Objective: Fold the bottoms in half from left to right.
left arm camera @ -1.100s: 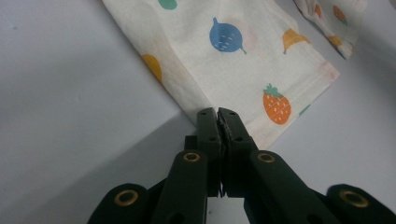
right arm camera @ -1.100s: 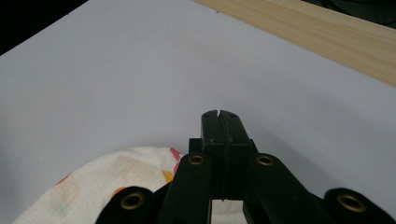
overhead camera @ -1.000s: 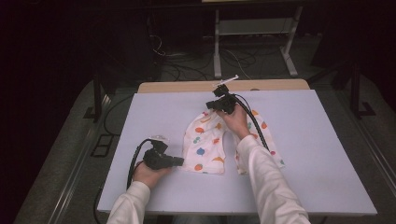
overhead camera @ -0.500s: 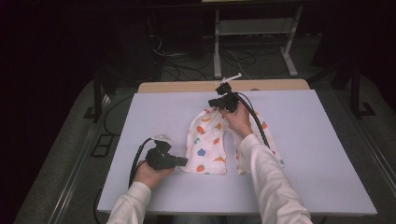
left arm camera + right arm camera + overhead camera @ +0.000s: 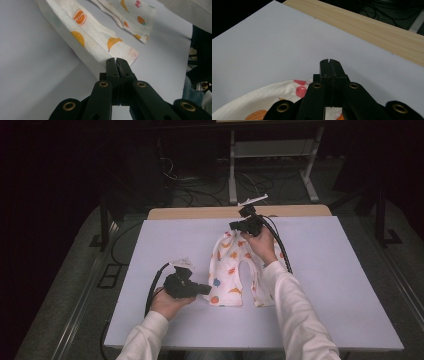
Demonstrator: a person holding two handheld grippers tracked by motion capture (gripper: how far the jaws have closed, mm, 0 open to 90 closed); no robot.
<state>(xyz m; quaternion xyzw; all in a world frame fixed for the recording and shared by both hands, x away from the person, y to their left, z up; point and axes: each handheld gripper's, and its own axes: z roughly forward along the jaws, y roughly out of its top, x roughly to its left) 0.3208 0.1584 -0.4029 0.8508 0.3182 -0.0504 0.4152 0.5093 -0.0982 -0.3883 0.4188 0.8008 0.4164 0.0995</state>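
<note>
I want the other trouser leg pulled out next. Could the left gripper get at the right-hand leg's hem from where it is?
Probably not directly: the left gripper is shut on the near leg hem of the fruit-print trousers, and that leg lies between it and the other hem.

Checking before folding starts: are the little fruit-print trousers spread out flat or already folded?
Spread, mostly flat: the fruit-print trousers lie with both legs apart on the table.

I see small white fruit-print cotton trousers [image 5: 234,272] flat on pale grey table [image 5: 340,270], centre. My left tool [image 5: 204,290] at near-left leg hem; my right tool [image 5: 235,225] at far waistband. Bare wooden strip [image 5: 200,213] behind table sheet.
</note>
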